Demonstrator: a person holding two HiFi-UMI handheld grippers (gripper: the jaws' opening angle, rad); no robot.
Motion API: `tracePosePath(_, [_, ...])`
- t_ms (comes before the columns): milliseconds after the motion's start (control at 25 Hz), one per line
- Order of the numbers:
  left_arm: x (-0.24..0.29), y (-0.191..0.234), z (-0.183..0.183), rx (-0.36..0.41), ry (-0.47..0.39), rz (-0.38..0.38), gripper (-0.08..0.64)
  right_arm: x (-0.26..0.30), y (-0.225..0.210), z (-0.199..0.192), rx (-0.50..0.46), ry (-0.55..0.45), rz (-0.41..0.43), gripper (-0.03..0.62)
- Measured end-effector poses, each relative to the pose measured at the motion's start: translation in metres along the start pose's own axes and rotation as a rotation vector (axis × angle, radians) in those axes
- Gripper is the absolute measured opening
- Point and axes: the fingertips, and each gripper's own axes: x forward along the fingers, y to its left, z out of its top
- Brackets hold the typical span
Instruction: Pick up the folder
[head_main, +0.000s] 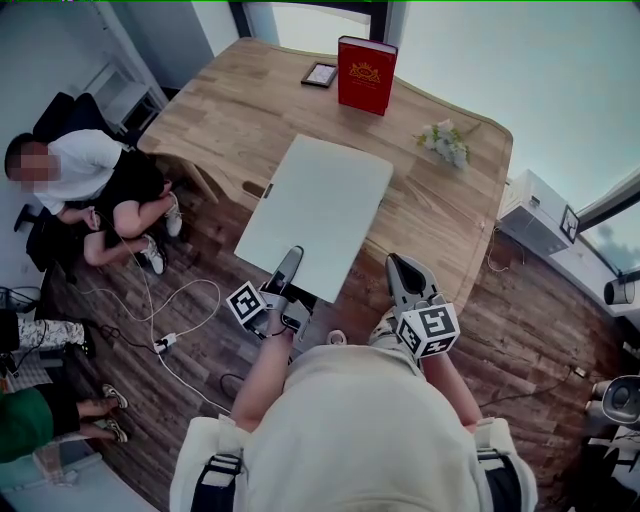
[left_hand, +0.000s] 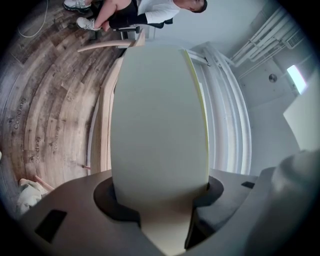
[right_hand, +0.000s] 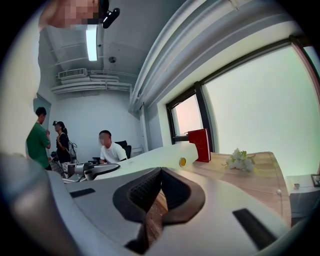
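A pale grey-green folder (head_main: 318, 205) hangs tilted over the near part of the wooden table (head_main: 220, 110), with its near edge lifted. My left gripper (head_main: 290, 266) is shut on that near edge. In the left gripper view the folder (left_hand: 157, 115) fills the middle and runs down between the pads of the left gripper (left_hand: 159, 196). My right gripper (head_main: 400, 268) is to the right of the folder, by the table's front edge, holding nothing. In the right gripper view the tips of the right gripper (right_hand: 161, 172) meet, and the folder (right_hand: 150, 159) shows edge-on beyond them.
A red book (head_main: 366, 74) stands at the table's far end beside a small picture frame (head_main: 320, 74). White flowers (head_main: 445, 142) lie at the far right. A seated person (head_main: 90, 180) is at the left, and cables (head_main: 180, 310) run over the floor.
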Motion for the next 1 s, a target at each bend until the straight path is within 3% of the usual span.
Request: tracePosePath(1000, [-0.034,-0.033,0.0,0.013,-0.039,-0.02,0.276,-0.008,0.003,0.002,-0.007,-0.008,0.017,0.018])
